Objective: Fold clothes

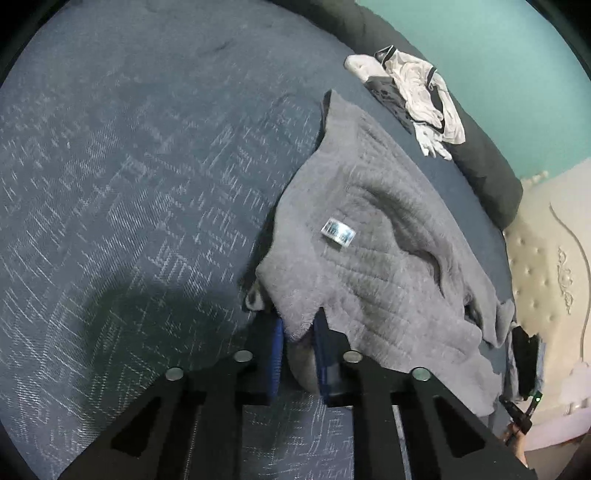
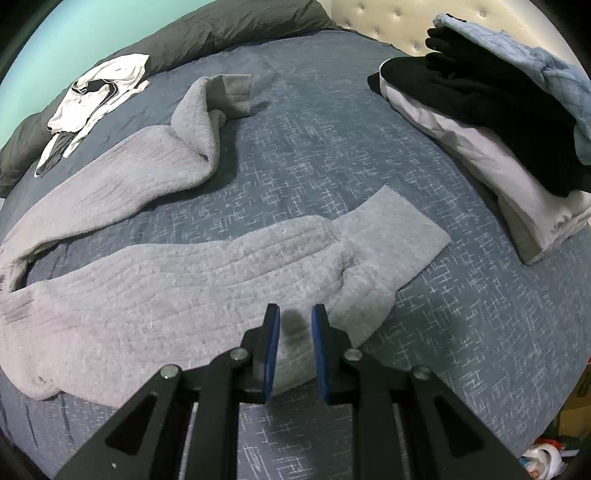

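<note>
Grey quilted trousers lie spread on the blue bedspread, with a small label showing near the waist. My left gripper is shut on the near edge of the waist, and grey fabric fills the gap between its blue pads. In the right wrist view the two legs of the trousers stretch across the bed. The far leg is twisted, with its cuff turned up. My right gripper sits on the near leg's front edge, its pads close together with fabric between them.
A crumpled white and black garment lies at the bed's far side against a dark duvet. A stack of folded clothes in black, white and light blue sits at the right by the padded headboard. The bedspread between them is bare.
</note>
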The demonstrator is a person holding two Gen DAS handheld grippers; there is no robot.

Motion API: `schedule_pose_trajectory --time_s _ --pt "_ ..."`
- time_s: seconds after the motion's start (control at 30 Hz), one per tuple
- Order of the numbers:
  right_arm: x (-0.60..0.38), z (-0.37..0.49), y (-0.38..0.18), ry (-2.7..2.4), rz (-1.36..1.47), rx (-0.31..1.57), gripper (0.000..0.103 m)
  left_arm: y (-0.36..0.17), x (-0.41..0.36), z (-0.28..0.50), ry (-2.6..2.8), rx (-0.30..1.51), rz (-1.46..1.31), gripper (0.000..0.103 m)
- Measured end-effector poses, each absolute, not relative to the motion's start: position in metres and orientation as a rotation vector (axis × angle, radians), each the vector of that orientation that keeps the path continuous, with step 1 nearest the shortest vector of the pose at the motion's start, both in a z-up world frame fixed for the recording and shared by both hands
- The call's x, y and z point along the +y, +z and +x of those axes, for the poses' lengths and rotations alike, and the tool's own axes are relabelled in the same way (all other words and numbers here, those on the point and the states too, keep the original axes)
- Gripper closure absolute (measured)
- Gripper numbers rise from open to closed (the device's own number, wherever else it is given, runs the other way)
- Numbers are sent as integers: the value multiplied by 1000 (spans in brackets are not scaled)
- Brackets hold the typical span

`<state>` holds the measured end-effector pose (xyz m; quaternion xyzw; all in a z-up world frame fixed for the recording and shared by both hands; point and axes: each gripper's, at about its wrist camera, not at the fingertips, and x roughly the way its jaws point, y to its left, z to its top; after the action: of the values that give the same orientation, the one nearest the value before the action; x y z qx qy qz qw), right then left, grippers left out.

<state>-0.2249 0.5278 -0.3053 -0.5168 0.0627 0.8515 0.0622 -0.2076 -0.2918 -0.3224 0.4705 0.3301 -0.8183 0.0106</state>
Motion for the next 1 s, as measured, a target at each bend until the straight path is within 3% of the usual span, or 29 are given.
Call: schedule_pose_trajectory --time_s 0.4,0.73,0.8,0.87,1.0 --pt "518 -218 -288 2628 -1539 246 86 -221 -335 -178 -2676 1023 1178 92" --pt "513 -210 -291 2638 -1638 299 86 -254 -352 -156 -2590 1040 1226 92" --pt "518 -209 -299 2607 -1654 331 81 -263 -350 -156 -2576 1039 1251 92" --pt "527 -208 -305 2578 -1645 403 67 -272 -347 -155 -2561 1037 1276 92" --pt "547 -206 -318 2516 -1625 543 59 -282 -348 -154 -2541 1014 1314 91"
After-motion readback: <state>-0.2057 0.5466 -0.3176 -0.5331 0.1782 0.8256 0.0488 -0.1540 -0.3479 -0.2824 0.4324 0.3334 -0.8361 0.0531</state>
